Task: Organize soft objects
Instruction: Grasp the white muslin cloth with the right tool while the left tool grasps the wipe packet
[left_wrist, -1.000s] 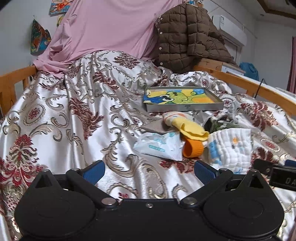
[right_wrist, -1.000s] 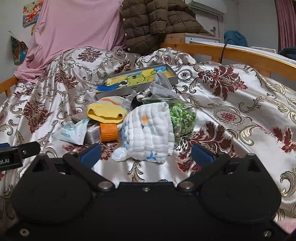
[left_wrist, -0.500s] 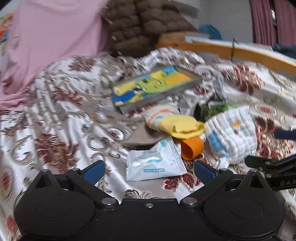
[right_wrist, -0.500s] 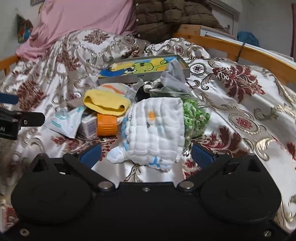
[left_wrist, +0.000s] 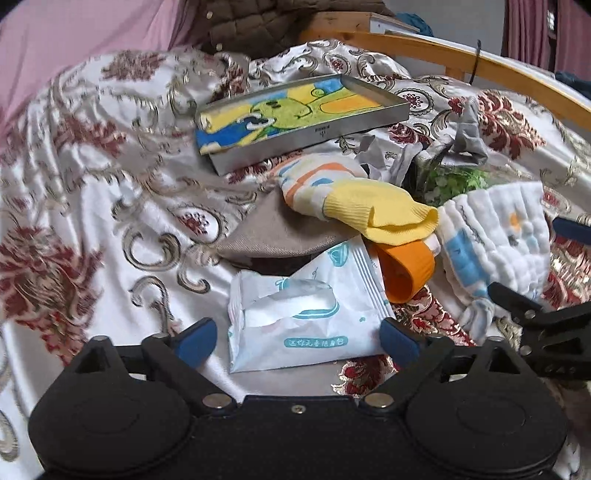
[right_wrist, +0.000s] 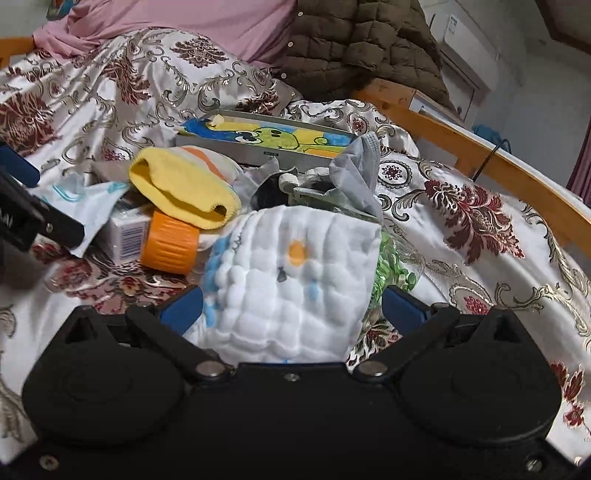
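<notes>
A white tissue pack (left_wrist: 306, 314) lies on the patterned bedspread between the blue pads of my left gripper (left_wrist: 297, 338). Its jaws are closing, and the pads stand just off the pack's edges. Behind the pack lie a yellow-cuffed sock (left_wrist: 380, 214), an orange cap (left_wrist: 402, 273) and a grey-brown cloth (left_wrist: 273, 232). My right gripper (right_wrist: 291, 308) is open around a white quilted cloth (right_wrist: 291, 269), its pads beside the cloth without squeezing it. The sock (right_wrist: 181, 192) and the left gripper (right_wrist: 44, 199) show at the left of the right wrist view.
A metal tray (left_wrist: 314, 133) lined with a cartoon towel sits behind the pile. A bag of green bits (right_wrist: 391, 262), a grey mask (right_wrist: 358, 173) and a small box (right_wrist: 125, 232) lie among the items. A brown jacket (right_wrist: 354, 48) and wooden bed rail (right_wrist: 480, 155) border the far side.
Both grippers have moved forward and down onto the pile. The tissue pack now lies between the left pads and the white cloth between the right pads. The left jaws have narrowed slightly.
</notes>
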